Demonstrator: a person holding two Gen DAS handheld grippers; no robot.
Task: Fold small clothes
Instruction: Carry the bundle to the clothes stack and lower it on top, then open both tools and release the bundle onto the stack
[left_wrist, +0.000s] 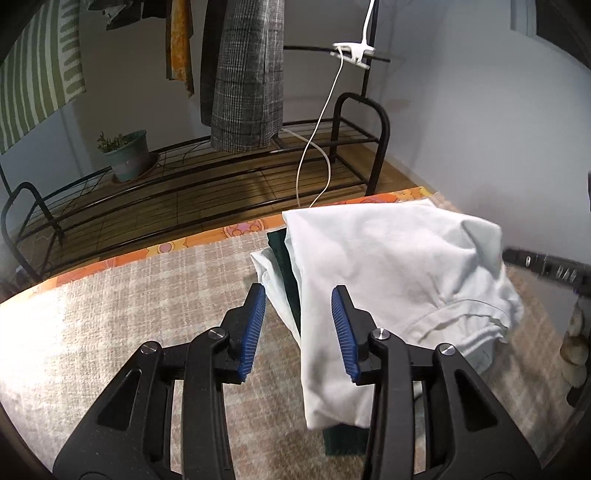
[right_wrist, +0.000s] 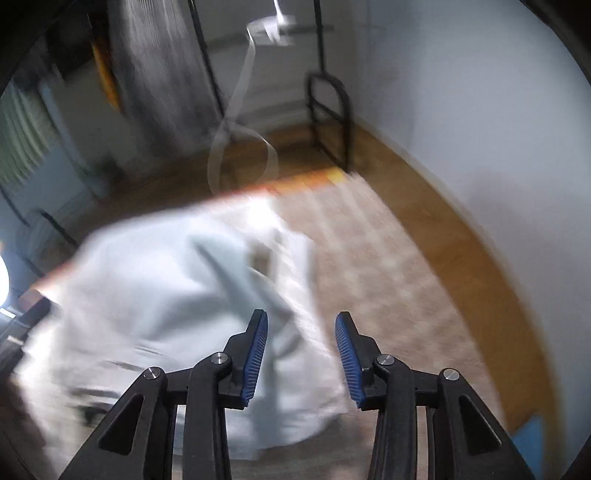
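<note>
The left wrist view shows the left tongs (left_wrist: 299, 332) standing partly apart, nothing pinched between the blue ribbed pads (left_wrist: 255, 332). The pale white cotton garment (left_wrist: 388, 266) lies ahead and to the right of them, one flap hanging down in front of the right-hand pad; whether it touches cannot be told. The garment is bunched and partly folded over, with a ribbed hem at right and a dark green cloth (left_wrist: 286, 266) showing beneath it. It rests on a beige checked woven bed cover (left_wrist: 129, 302) with an orange patterned border (left_wrist: 221, 236) along the far edge. Open cover spreads to the left of the frame; beyond the border stand a black metal rack (left_wrist: 369, 136) and a potted plant (left_wrist: 127, 155). In the blurred right wrist view, the right tongs (right_wrist: 301, 354) are likewise partly apart and empty, the garment (right_wrist: 147, 288) lying left and between them, bare cover to the right.
</note>
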